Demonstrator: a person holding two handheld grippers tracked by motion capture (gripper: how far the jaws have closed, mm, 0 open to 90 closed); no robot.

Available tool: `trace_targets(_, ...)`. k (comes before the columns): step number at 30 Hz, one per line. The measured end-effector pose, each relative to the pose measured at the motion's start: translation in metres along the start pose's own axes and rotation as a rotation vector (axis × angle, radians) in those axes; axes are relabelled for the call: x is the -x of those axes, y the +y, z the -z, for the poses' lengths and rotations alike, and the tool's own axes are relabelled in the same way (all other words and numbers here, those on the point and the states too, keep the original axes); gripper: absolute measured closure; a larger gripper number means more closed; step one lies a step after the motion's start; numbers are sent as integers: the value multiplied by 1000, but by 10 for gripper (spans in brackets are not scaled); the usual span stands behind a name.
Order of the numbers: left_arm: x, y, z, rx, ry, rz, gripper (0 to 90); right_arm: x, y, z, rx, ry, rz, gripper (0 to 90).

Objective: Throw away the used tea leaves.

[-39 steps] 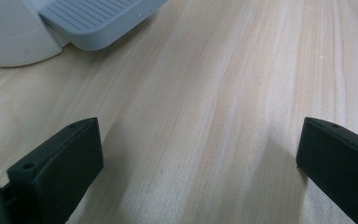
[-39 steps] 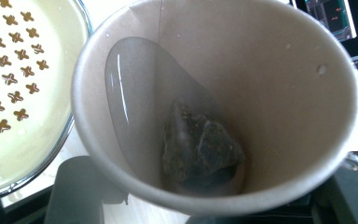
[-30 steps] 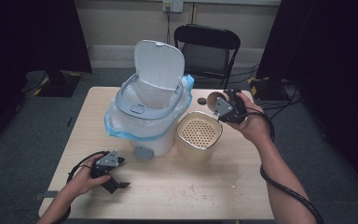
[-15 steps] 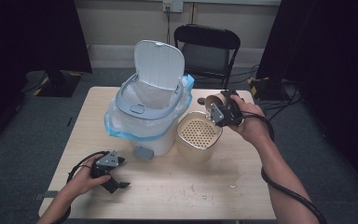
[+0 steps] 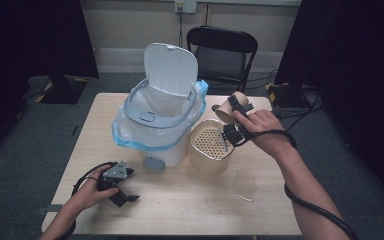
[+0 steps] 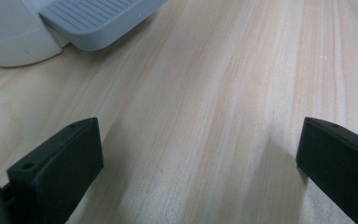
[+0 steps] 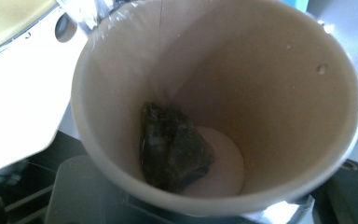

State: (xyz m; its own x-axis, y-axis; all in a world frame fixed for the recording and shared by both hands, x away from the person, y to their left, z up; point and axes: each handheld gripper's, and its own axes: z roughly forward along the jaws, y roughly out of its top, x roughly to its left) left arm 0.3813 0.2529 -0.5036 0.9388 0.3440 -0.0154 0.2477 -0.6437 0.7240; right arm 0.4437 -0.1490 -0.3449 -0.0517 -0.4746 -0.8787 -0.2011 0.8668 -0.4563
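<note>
My right gripper (image 5: 234, 114) is shut on a brown paper cup (image 5: 227, 108), held tipped on its side in the air above the far rim of a beige container with a perforated insert (image 5: 211, 145). In the right gripper view I look into the cup (image 7: 270, 84); a wet dark tea bag (image 7: 172, 147) lies at its bottom, its string running up the wall. My left gripper (image 5: 122, 192) rests on the table at the near left. Its jaws stand wide open over bare wood (image 6: 200, 158).
A white pedal bin (image 5: 155, 125) with raised lid and a blue-tinted liner stands mid-table, its grey pedal (image 6: 98, 18) just ahead of my left gripper. A black chair (image 5: 222, 55) stands behind the wooden table (image 5: 280, 200). Small crumbs (image 5: 245, 197) lie near the front right.
My right hand has shifted a little to the left with the cup, closer over the beige container. The left gripper has stayed in place.
</note>
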Motion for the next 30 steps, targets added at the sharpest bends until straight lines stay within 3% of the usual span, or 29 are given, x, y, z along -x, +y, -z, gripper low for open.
trace_targets(2,0,0,0,0,0,0,0,1,4,0,1,-36,94,346)
trace_targets(4,0,0,0,1,0,0,0,2,7,1,-13,-66,133,346)
trace_targets(5,0,0,0,-2,0,0,0,1,7,1,-24,-61,110,345)
trace_targets(7,0,0,0,0,0,0,0,3,7,1,-20,-64,133,345)
trace_targets(13,0,0,0,-1,0,0,0,3,3,0,-28,-51,111,344)
trace_targets(30,0,0,1,-6,-3,-1,0,3,9,2,5,-54,160,341)
